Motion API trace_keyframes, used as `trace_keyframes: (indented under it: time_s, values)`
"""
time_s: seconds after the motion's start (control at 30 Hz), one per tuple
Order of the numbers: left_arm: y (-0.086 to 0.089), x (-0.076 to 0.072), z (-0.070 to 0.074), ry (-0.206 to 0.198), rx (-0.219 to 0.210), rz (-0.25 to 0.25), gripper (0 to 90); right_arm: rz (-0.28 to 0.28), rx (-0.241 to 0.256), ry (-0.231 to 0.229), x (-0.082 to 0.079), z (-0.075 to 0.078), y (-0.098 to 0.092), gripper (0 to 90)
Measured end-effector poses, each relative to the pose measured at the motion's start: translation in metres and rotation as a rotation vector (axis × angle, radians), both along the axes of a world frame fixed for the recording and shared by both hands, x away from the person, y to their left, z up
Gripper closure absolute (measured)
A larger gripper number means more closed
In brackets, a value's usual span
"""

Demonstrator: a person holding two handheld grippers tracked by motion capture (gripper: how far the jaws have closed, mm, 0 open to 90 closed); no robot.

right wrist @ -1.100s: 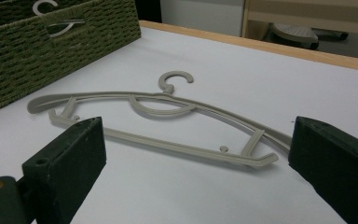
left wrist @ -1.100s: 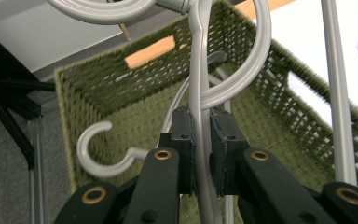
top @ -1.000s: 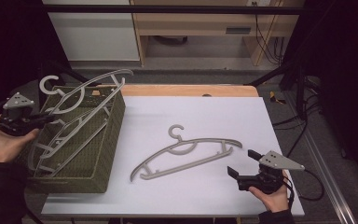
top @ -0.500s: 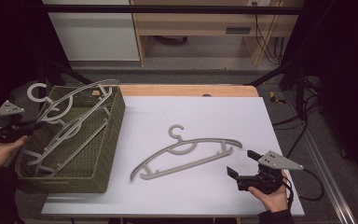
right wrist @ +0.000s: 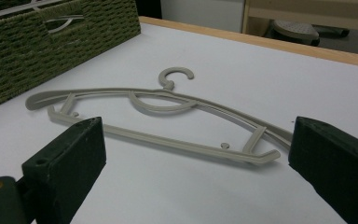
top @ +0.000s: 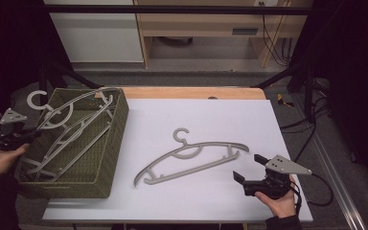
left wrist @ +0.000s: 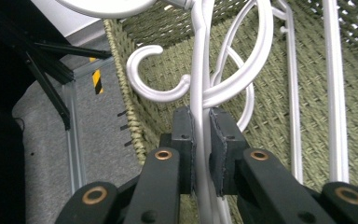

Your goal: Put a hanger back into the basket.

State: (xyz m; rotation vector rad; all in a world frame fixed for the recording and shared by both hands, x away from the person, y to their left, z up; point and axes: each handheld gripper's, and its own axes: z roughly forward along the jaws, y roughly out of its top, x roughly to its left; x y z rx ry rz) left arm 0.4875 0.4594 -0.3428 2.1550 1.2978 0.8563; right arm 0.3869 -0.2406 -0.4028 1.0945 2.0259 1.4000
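Hangers, grey plastic, several, being packed into a green woven basket [top: 106,143] at the left edge of the white table [top: 249,115].

Item one: hanger in the basket [top: 74,127], tilted, hook [top: 37,99] poking out past the far left corner of the basket, body sloping down inside over another hanger. The left gripper [top: 23,136], held in a hand at the basket's left wall, has its jaws pinched tight on this hanger's neck [left wrist: 200,116]; the left gripper view shows the pads closed on the thin bar just below the hook.

Item two: hanger on the table [top: 191,155], flat, near the middle toward the near edge. Long axis runs slantwise, low end toward the near left, high end toward the right; hook [top: 181,135] points to the far edge.

The right gripper [top: 249,175] rests near the near right corner, jaws spread wide and holding nothing. In the right gripper view the loose hanger [right wrist: 168,112] lies straight ahead between the jaws, its right tip [top: 242,147] closest. This hand is clearly the nearer; its likely reach is forward and left.
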Motion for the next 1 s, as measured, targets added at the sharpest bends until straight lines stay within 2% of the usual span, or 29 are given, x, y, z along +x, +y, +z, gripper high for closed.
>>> trace_keyframes:
  time_s: [0.07,0.17,0.37,0.53,0.7,0.77,0.87,0.93,1.0]
  values:
    - [0.002,0.0,-0.002,0.001,-0.003,0.01,81.1,0.002,-0.003,0.0,0.0,-0.001,0.001,4.2]
    - [0.003,0.0,-0.006,0.015,0.015,0.024,81.1,0.005,-0.001,0.002,0.0,-0.001,0.001,4.2]
    - [-0.007,0.004,-0.017,0.052,0.016,0.006,81.2,0.004,-0.002,0.001,0.001,-0.001,0.001,4.2]
    - [-0.006,0.003,-0.025,0.07,-0.024,0.014,81.2,0.005,-0.002,0.002,0.0,-0.001,0.001,4.2]
    - [-0.021,0.008,-0.034,0.107,0.055,-0.003,81.2,0.004,-0.005,0.002,0.0,-0.001,0.002,4.2]
    - [-0.024,0.01,-0.038,0.119,0.069,0.004,81.1,0.006,-0.006,0.0,0.0,0.0,0.002,4.2]
    - [-0.02,0.01,-0.04,0.144,0.031,0.018,81.0,0.001,0.001,0.001,0.0,0.0,0.001,4.2]
    - [-0.021,0.009,-0.041,0.137,0.033,0.024,80.6,0.001,0.0,0.001,0.0,0.0,0.0,4.2]
    - [-0.022,0.009,-0.041,0.146,0.025,0.019,75.7,0.001,0.0,0.0,0.0,0.0,0.001,4.2]
